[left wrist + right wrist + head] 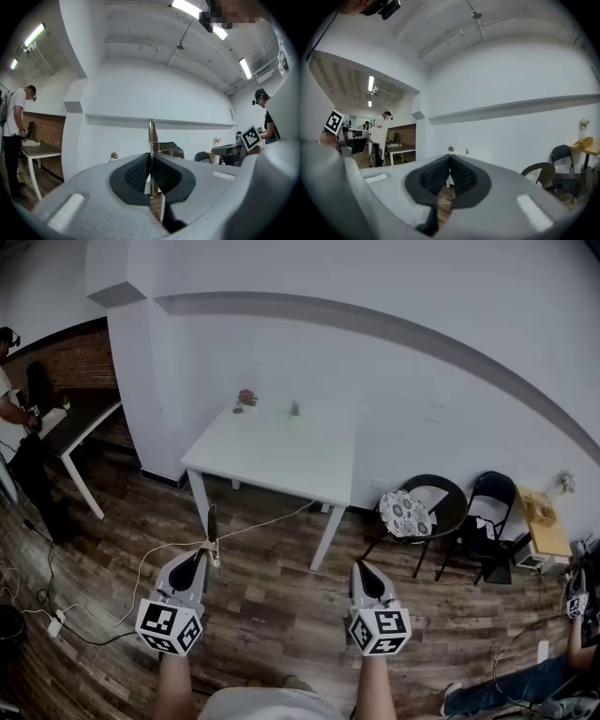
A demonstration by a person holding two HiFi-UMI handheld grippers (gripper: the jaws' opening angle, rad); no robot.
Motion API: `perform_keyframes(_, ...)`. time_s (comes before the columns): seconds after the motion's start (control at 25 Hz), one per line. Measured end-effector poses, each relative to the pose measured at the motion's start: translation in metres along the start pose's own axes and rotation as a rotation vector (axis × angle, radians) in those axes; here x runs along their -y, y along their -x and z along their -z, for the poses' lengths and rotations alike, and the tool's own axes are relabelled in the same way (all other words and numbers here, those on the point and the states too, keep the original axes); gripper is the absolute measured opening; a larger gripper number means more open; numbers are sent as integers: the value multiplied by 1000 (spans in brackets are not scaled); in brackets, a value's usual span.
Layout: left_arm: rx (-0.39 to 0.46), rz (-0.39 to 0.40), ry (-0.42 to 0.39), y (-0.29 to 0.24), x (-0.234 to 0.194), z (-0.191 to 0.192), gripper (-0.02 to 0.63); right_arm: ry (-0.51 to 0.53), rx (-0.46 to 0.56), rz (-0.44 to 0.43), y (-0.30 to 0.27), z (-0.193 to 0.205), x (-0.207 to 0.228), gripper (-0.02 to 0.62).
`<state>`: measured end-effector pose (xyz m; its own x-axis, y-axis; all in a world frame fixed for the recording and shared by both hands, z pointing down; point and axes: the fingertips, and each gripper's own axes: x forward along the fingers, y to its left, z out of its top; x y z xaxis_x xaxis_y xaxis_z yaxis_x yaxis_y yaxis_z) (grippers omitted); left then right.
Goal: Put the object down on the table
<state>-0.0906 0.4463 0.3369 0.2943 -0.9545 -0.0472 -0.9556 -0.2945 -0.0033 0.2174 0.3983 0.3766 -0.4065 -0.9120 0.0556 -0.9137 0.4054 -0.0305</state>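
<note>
A white table stands ahead of me against the white wall, also visible past the jaws in the right gripper view. My left gripper is low at the left, over the wooden floor and short of the table. It is shut on a thin flat metal object that sticks up and forward from its tips; in the left gripper view the object rises upright from between the pressed pads of the left gripper. My right gripper is level with it, shut, with nothing between its pads.
Two small potted plants stand at the table's far edge. Dark chairs and a small wooden stand are at the right. A white cable runs over the floor. A person stands by a table at the far left.
</note>
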Motion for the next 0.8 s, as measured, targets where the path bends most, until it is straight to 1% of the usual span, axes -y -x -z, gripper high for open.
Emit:
perform_keyframes(0.4, 6, -6, 15, 2, -4, 3, 9, 4, -2, 6, 1, 4, -3, 3)
perform_keyframes(0.6, 4, -6, 22, 4, -6, 5, 9, 6, 26, 13, 4, -2, -6, 3)
perform_keyframes(0.8, 8, -13, 33, 8, -12, 6, 9, 60, 1, -22, 4, 3, -21, 3)
